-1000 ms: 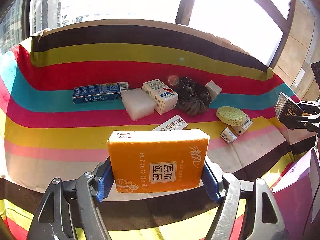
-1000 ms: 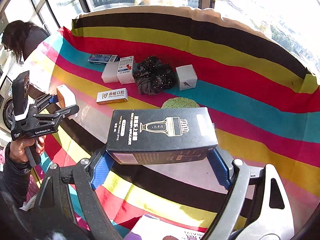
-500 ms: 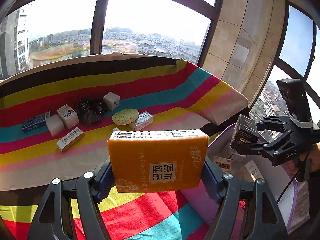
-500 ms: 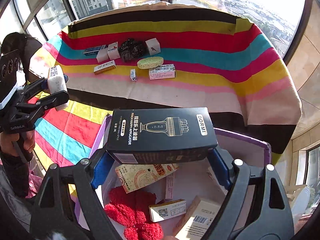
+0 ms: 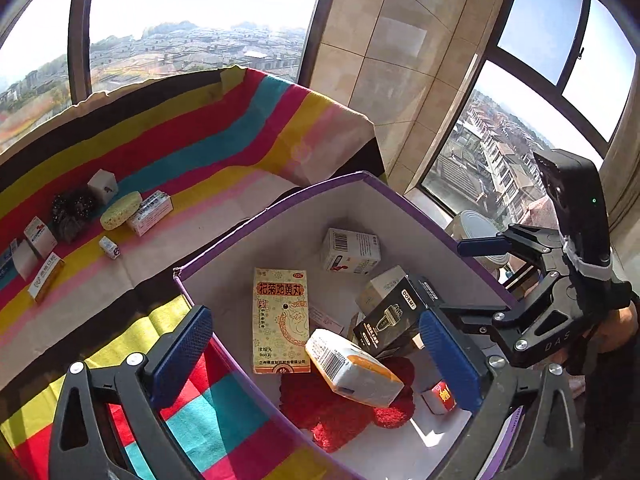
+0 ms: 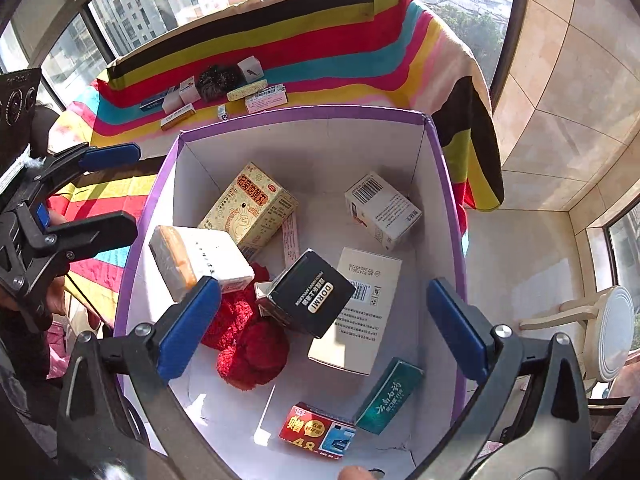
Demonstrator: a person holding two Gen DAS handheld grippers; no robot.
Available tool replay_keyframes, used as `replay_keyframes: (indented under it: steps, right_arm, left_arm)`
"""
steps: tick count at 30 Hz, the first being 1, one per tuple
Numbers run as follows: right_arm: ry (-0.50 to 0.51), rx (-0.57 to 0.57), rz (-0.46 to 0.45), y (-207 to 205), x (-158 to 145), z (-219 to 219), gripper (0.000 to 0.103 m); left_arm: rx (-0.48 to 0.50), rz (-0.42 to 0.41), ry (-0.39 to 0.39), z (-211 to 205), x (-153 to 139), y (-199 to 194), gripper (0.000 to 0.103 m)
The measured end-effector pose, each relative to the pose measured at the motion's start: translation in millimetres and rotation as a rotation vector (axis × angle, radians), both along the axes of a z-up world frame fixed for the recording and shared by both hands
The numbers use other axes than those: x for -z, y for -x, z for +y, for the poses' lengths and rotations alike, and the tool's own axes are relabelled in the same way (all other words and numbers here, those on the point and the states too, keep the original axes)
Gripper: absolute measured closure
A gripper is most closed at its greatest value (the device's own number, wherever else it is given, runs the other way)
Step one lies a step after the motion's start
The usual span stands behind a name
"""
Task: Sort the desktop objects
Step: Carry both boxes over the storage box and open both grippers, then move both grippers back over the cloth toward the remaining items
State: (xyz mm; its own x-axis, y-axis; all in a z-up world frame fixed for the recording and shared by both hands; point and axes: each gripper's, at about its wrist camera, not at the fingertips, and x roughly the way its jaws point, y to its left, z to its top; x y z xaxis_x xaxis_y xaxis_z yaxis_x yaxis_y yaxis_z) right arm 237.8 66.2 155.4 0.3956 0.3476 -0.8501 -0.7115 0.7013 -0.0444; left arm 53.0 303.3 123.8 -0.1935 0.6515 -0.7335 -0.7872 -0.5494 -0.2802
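Both grippers hang open and empty over a purple-rimmed white box (image 5: 280,204) (image 6: 304,114). My left gripper (image 5: 320,356) is above the orange tissue pack (image 5: 352,368), which lies tilted in the box. My right gripper (image 6: 324,332) is above the black DORMI box (image 6: 310,292), also lying in the box; it also shows in the left wrist view (image 5: 394,318). The right gripper also shows at the right of the left wrist view (image 5: 472,280), and the left gripper at the left of the right wrist view (image 6: 116,188).
The box also holds a yellow medicine carton (image 6: 250,202), white cartons (image 6: 382,210), a red knitted thing (image 6: 248,344), a green box (image 6: 390,396) and a red pack (image 6: 316,428). On the striped table cloth (image 5: 192,148) lie several small boxes, a sponge (image 5: 120,206) and a dark scrubber (image 5: 72,210).
Both grippers have opened and let go. The orange tissue pack and the black DORMI box have dropped into the purple-rimmed box. Both views have swung from the table to the box.
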Motion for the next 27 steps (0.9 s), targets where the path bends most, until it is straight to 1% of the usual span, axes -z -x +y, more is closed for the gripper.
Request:
replay_keyframes:
  steps: [1, 4, 7, 10, 12, 13, 15, 16, 18, 19, 21, 24, 25, 27]
  right_arm:
    - [-0.010, 0.023, 0.005, 1, -2, -6, 0.001]
    - [-0.059, 0.061, 0.035, 8, -9, -22, 0.001]
    - [-0.099, 0.060, 0.016, 17, -20, -29, 0.001]
    - [-0.112, 0.072, -0.037, 24, -33, -33, 0.001]
    - [-0.123, 0.072, -0.057, 27, -41, -34, 0.000]
    - [-0.127, 0.072, -0.063, 27, -44, -33, 0.000]
    - [-0.135, 0.074, -0.077, 24, -50, -31, 0.000]
    - [-0.139, 0.077, -0.081, 22, -53, -30, 0.000]
    - [-0.143, 0.084, -0.088, 17, -57, -28, 0.000]
    - [-0.142, 0.088, -0.092, 15, -58, -26, 0.000]
    - [-0.138, 0.089, -0.094, 13, -60, -22, 0.000]
    - [-0.131, 0.083, -0.095, 13, -59, -15, 0.000]
    - [-0.124, 0.081, -0.093, 14, -57, -12, 0.000]
    - [-0.112, 0.078, -0.084, 13, -55, -6, 0.000]
  left_arm:
    - [-0.003, -0.012, 0.005, -2, -8, -5, 0.000]
    - [0.003, -0.061, 0.008, -14, -45, -28, 0.000]
    - [0.095, -0.117, -0.040, -29, -80, -56, 0.000]
    - [0.147, -0.082, -0.035, -41, -107, -81, 0.000]
    - [0.184, -0.098, -0.046, -47, -118, -90, 0.000]
    - [0.195, -0.123, -0.060, -49, -118, -86, 0.000]
    - [0.130, -0.150, -0.014, -49, -112, -72, 0.000]
    - [0.118, -0.176, -0.020, -50, -110, -67, 0.000]
    - [0.157, -0.196, -0.062, -50, -112, -69, 0.000]
    - [0.170, -0.203, -0.072, -49, -110, -69, 0.000]
    - [0.177, -0.226, -0.073, -45, -106, -69, 0.000]
    - [0.248, -0.210, -0.086, -42, -107, -79, 0.000]
    - [0.253, -0.217, -0.095, -44, -106, -77, 0.000]
    - [0.213, -0.250, -0.116, -54, -103, -64, 0.000]
